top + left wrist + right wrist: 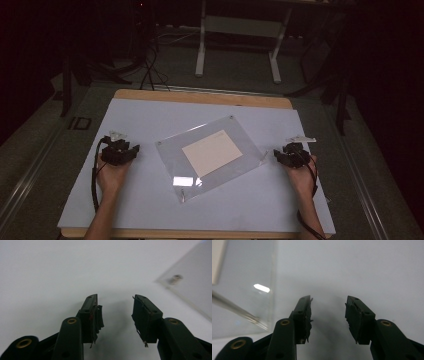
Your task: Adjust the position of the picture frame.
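High view: I saw the clear acrylic frame [210, 156] lying flat mid-table on the white mat [150, 200], a cream card [212, 152] inside; left gripper [131, 154] sat left of it, right gripper [278, 156] right.
Left gripper view: my left gripper [115, 312] stood with jaws apart, empty; frame corner [190, 285] lay far right.
Right gripper view: my right gripper [328, 312] gaped empty too; frame edge [244, 290] lay left.
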